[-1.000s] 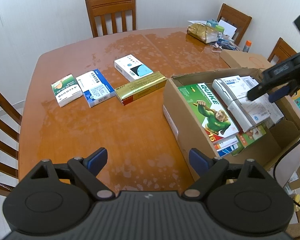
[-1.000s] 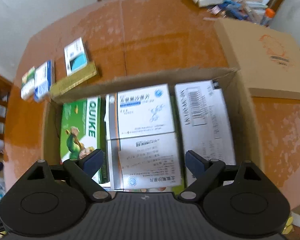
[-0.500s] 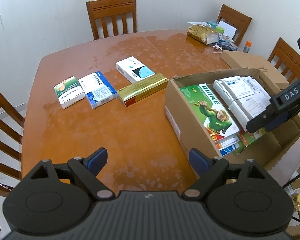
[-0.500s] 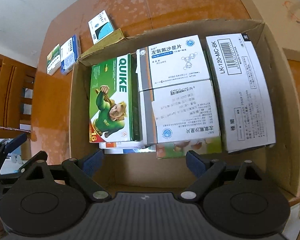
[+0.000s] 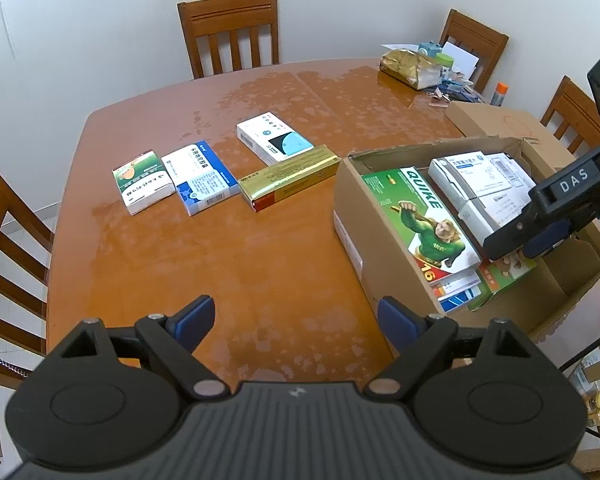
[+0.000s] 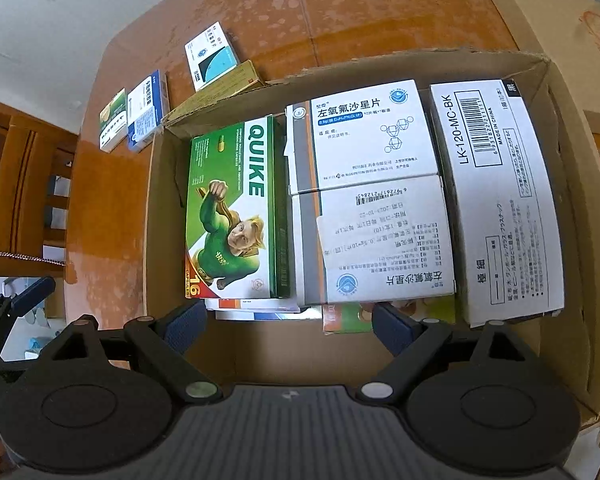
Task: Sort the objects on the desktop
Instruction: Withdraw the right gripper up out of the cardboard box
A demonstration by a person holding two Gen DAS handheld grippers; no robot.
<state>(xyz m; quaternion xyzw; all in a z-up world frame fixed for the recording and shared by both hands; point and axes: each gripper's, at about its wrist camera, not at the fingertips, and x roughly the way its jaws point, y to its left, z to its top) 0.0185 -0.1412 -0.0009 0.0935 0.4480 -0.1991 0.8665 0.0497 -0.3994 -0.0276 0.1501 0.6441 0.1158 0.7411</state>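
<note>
left gripper: jaws apart, nothing between, over bare table | right gripper: jaws apart, empty, tilted down over carton near edge | carton: QUIKE box, two white boxes, long LK box | table: four boxes in a row left of carton
</note>
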